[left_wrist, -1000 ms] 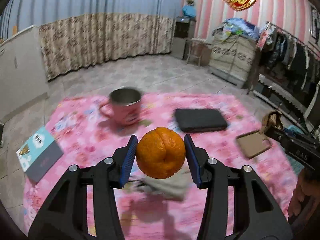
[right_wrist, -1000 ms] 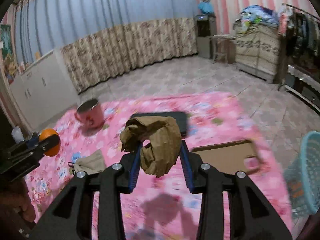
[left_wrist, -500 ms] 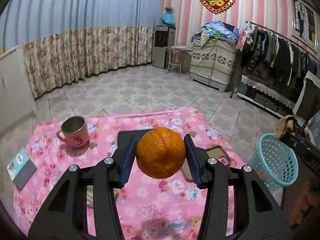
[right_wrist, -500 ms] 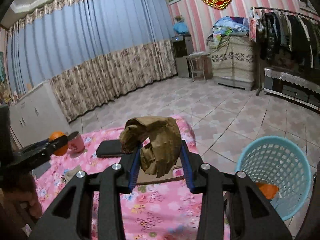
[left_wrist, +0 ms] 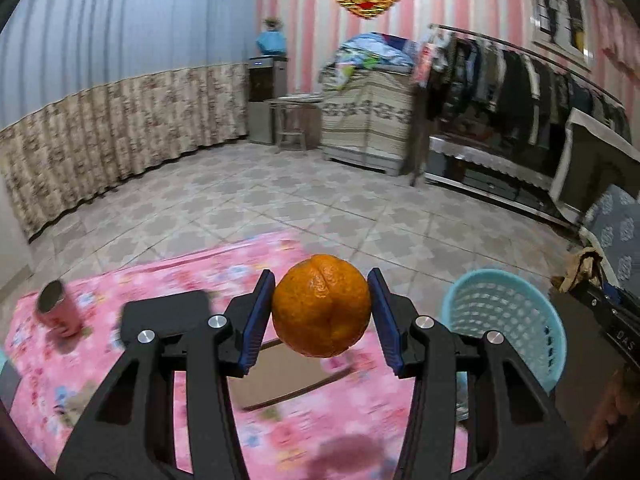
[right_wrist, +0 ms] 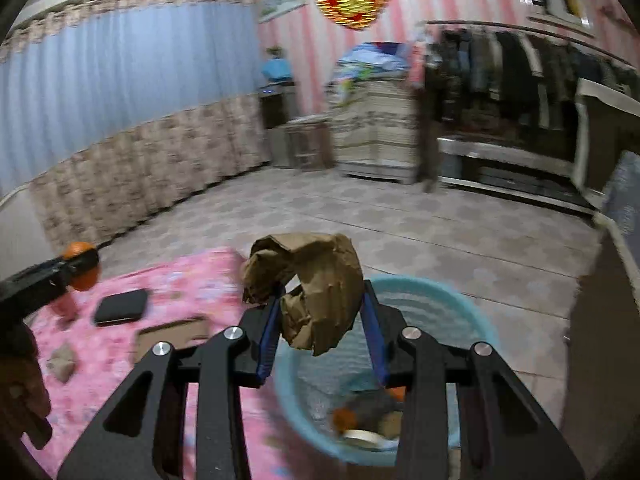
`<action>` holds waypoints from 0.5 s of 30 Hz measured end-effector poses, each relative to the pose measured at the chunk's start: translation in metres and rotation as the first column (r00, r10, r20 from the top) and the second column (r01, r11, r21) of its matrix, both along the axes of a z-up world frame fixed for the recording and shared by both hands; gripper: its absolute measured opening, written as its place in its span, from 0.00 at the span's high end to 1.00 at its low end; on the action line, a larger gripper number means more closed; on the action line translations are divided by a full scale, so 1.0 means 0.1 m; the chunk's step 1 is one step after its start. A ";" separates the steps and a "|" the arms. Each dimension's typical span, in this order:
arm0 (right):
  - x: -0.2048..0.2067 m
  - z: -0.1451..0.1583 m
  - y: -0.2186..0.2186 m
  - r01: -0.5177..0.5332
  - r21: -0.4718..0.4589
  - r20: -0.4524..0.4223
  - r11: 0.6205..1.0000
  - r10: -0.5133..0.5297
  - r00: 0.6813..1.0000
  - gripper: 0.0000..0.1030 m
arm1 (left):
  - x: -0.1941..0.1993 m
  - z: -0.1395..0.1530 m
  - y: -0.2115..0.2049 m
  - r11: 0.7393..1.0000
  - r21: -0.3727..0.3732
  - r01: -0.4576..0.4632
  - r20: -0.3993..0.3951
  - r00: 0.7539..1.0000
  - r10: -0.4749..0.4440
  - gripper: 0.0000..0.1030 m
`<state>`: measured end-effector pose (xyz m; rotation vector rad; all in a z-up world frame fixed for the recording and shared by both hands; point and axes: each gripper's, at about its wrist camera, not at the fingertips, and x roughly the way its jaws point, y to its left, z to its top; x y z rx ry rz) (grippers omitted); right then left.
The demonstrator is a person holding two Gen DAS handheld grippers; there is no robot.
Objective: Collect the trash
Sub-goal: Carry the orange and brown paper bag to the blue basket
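My left gripper [left_wrist: 322, 312] is shut on an orange [left_wrist: 321, 306] and holds it in the air above the pink mat [left_wrist: 120, 364], left of the light blue basket [left_wrist: 506, 320]. My right gripper [right_wrist: 320, 322] is shut on a crumpled brown paper [right_wrist: 310, 284] and hangs just over the basket [right_wrist: 452, 320], which holds some trash. The right gripper and its paper [left_wrist: 580, 270] show at the far right of the left wrist view. The left gripper and its orange [right_wrist: 82, 266] show at the far left of the right wrist view.
On the mat lie a pink mug [left_wrist: 56, 312], a black case [right_wrist: 120, 306], a brown flat board [right_wrist: 172, 338] and a small crumpled scrap [right_wrist: 62, 362]. Tiled floor lies beyond. A clothes rack [left_wrist: 520, 92] and a cabinet [left_wrist: 368, 116] stand by the striped wall.
Both grippers have swung right, away from the mat and toward the basket. The right gripper now hangs over the basket. Both keep hold of their loads.
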<state>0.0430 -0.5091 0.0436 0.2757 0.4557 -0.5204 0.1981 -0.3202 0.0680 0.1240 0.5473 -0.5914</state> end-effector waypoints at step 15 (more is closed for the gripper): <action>-0.17 -0.16 -0.42 0.115 0.012 -0.037 0.993 -0.115 0.993 0.63 | -0.31 -0.28 -1.25 0.973 -0.005 0.230 -0.037 0.973 -0.230 0.55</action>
